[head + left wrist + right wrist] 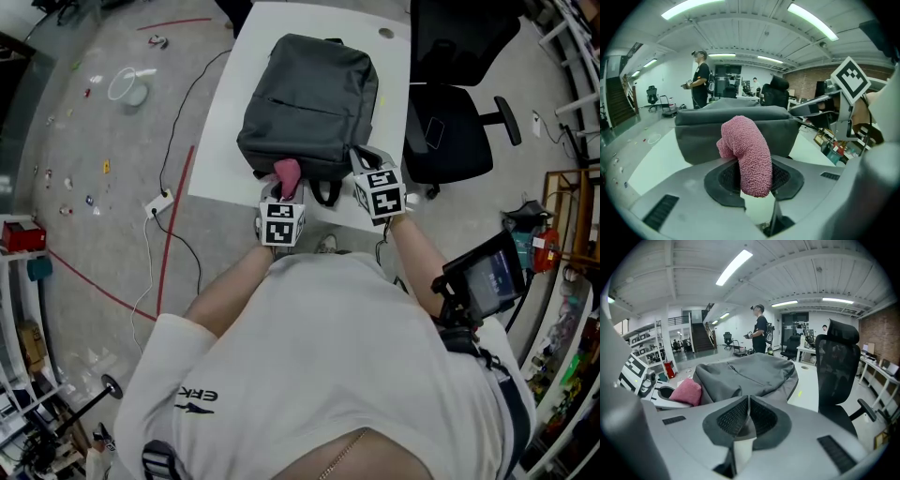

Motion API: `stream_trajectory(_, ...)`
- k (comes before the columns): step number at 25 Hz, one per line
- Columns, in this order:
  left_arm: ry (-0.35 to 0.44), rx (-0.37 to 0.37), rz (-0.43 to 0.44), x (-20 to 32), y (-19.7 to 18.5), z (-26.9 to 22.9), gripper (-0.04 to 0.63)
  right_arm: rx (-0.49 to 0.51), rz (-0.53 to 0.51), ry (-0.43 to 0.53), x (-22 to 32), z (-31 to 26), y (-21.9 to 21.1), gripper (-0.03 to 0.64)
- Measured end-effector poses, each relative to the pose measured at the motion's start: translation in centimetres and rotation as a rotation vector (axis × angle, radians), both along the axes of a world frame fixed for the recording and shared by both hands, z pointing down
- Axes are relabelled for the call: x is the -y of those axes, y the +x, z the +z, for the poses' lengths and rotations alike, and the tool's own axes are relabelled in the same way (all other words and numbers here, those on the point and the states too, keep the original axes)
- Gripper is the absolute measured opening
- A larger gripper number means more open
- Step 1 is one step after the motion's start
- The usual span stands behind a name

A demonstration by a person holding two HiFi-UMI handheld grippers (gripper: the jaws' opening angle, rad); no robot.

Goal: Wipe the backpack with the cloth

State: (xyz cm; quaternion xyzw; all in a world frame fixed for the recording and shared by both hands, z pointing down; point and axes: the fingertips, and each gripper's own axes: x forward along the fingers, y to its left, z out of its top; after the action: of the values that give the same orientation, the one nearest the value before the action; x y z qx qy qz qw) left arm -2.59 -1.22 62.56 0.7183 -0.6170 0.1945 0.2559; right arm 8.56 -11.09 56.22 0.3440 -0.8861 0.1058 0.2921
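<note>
A dark grey backpack (309, 103) lies flat on the white table (239, 66). My left gripper (286, 192) is at the backpack's near edge, shut on a folded pink cloth (288, 175). In the left gripper view the cloth (746, 152) sticks up between the pads, with the backpack (703, 136) just behind it. My right gripper (364, 161) is at the backpack's near right corner. Its jaws are shut with nothing visible between them. From the right gripper (748, 416) the backpack (754, 373) lies just ahead and the cloth (687, 392) to the left.
A black office chair (452, 131) stands close to the table's right side. A cable and power strip (159, 201) lie on the floor to the left. A screen device (487, 277) sits at my right. A person (700, 79) stands far behind the table.
</note>
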Motion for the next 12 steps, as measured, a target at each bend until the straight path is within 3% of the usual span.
stream_trajectory(7, -0.014, -0.04, 0.311, 0.6, 8.5, 0.2, 0.097, 0.004, 0.029, -0.007, 0.1, 0.1, 1.5, 0.014)
stream_trajectory(12, -0.025, -0.05, 0.352, 0.6, 9.9, 0.1, 0.097, 0.014, 0.032, -0.011, -0.1, 0.1, 2.0, 0.014)
